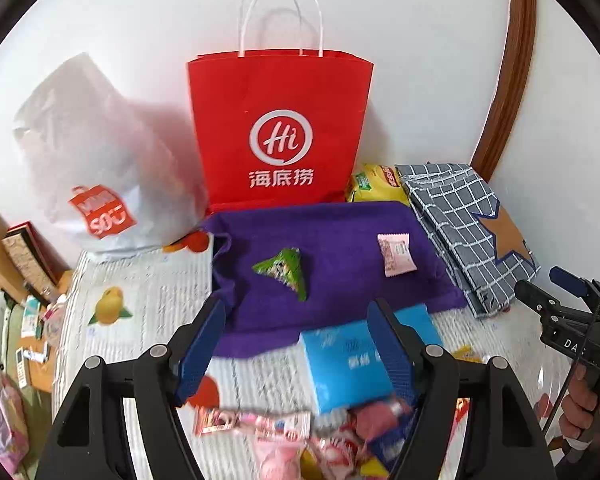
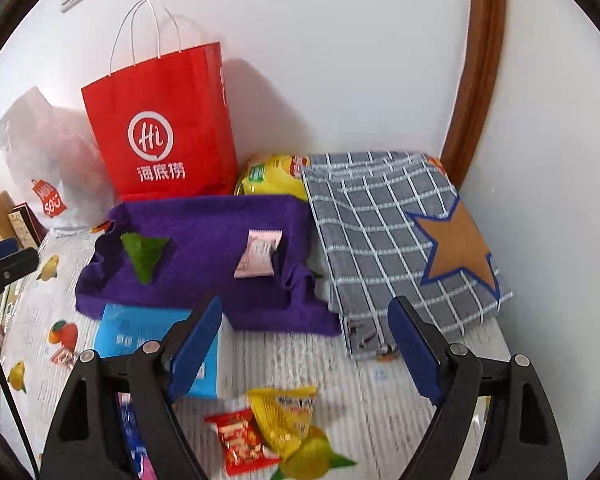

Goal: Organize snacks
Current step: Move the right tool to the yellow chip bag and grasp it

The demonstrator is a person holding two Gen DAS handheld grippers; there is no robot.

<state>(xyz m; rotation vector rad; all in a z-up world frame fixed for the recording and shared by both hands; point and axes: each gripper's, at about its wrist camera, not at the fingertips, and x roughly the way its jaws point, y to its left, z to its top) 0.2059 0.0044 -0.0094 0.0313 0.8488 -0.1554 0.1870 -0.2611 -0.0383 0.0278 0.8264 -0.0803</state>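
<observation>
White wall behind, fruit-printed tablecloth (image 1: 148, 280) below. From the left: white plastic bag (image 1: 100, 152), red paper bag (image 1: 280, 128) upright against the wall, yellow packet (image 1: 374, 182) beside it, checked cloth (image 2: 396, 240) folded in the right corner. Between them, purple cloth (image 1: 332, 248) spread flat, with a green triangular snack (image 1: 286, 270) left and a pink sachet (image 1: 396, 254) right, well apart. Nearer, a blue box (image 1: 340, 364) at the purple edge; in front of it a heap of pink wrappers (image 1: 284, 436), and farther right a red snack (image 2: 240, 438) touching a yellow snack (image 2: 284, 416). Left gripper (image 1: 296, 344): jaws wide apart, nothing between the pads, poised above box and pink heap. Right gripper (image 2: 304, 352): jaws likewise wide and empty, above bare tablecloth just beyond the red and yellow pair. Likely mid-sort, two pieces laid out, more loose ones waiting. Next move probably calls for lowering onto one wrapper and pinching it alone. Open room on the purple middle; wall corner tight at right, table edge close at left.
</observation>
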